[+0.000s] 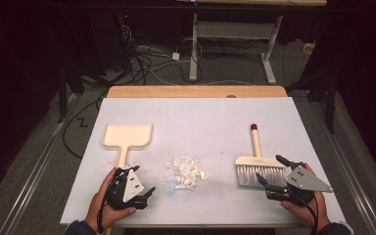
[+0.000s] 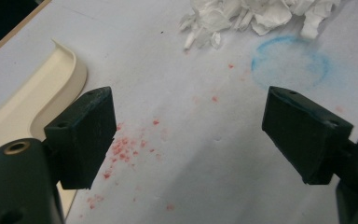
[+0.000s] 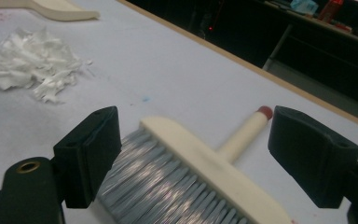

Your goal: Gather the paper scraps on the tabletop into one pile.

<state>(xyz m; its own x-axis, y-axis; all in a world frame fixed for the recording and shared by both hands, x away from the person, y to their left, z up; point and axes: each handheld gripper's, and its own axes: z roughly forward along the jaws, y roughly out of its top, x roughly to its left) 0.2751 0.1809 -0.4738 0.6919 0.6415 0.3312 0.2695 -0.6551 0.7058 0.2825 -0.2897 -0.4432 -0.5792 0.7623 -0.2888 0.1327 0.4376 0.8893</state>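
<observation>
A cream dustpan point(image 1: 126, 135) lies at ten o'clock on the white table point(image 1: 200, 117), a brush point(image 1: 257, 164) at four, shredded paper point(image 1: 187, 170) heaped between. The left gripper point(image 1: 144, 195) and right gripper point(image 1: 269, 172) hover with jaws spread, grasping nothing.

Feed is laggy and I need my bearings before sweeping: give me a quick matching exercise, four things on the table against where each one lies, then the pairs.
Things:
1. dustpan
2. paper scraps
3. brush
4. blue ring mark

Places:
A. middle of the sheet, heaped
B. right side, bristles toward the person, between the open jaws of the right tool
C. left side, handle toward the left tool
D. on the sheet just beside the heap, on the person's side

Pairs: 1-C, 2-A, 3-B, 4-D
</observation>
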